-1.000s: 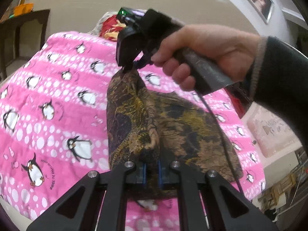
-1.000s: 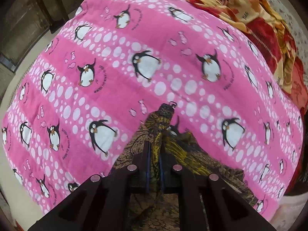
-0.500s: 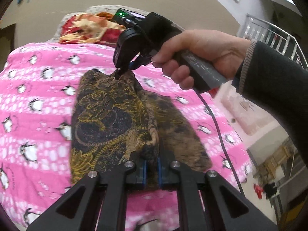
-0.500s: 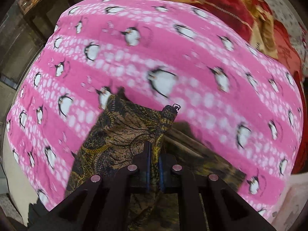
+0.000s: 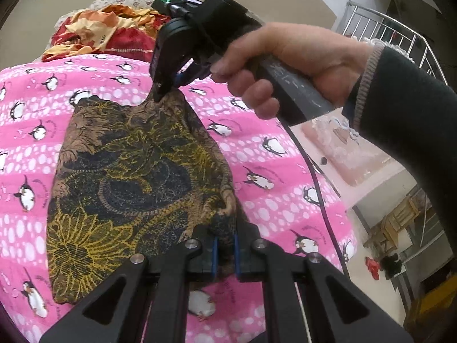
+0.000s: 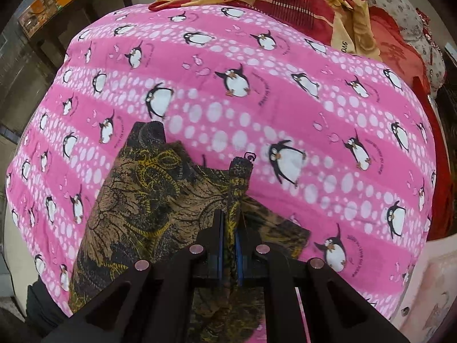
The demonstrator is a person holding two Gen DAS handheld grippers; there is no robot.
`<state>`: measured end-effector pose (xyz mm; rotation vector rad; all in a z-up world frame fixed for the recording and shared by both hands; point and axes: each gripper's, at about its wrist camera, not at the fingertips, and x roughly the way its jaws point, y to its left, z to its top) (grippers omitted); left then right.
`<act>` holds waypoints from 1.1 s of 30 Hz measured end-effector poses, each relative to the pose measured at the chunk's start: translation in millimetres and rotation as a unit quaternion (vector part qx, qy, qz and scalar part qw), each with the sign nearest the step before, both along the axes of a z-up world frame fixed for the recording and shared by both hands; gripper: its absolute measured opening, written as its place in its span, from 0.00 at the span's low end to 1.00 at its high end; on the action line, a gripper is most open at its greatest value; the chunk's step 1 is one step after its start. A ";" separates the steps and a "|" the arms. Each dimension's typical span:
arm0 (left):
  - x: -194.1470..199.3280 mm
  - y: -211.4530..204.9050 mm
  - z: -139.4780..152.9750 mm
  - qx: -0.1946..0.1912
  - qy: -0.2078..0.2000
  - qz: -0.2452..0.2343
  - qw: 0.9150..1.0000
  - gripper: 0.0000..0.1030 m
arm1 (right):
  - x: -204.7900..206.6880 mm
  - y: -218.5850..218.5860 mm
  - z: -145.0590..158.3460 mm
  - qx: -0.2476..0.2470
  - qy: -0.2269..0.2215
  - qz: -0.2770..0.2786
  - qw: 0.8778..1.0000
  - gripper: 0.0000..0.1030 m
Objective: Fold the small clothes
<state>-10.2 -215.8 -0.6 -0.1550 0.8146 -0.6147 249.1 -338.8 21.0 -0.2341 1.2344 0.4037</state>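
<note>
Both the left gripper and right gripper pinch the garment; lower edges together evenly, apparently over the blanket, before releasing.

garment: matt printed cloth; bedcover: soft matt cotton-like cloth

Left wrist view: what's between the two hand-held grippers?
A taut edge of the brown patterned garment spans from the left hand-held gripper to the right hand-held gripper; nothing else lies there.
</note>
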 end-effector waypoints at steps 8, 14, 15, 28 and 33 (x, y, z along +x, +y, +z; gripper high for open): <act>1.1 -28.2 -22.1 0.017 0.022 -0.015 0.999 0.07 | 4.3 -25.7 -12.4 -0.008 -0.003 -0.002 1.000 0.05; 8.7 -37.0 -40.2 0.022 0.042 -0.009 0.999 0.07 | 4.5 -36.4 -37.5 0.007 0.009 -0.007 1.000 0.05; 7.2 -38.5 -41.5 0.023 0.041 -0.009 0.999 0.07 | 4.0 -36.8 -42.1 0.006 0.010 -0.008 1.000 0.05; -27.6 3.1 -11.3 0.014 0.018 -0.046 0.999 0.30 | -80.5 -66.5 32.5 0.121 -0.128 -0.045 0.983 0.36; -11.4 75.6 -2.2 0.056 -0.012 0.017 0.998 0.25 | -193.4 -30.2 33.8 0.097 -0.209 0.091 0.969 0.48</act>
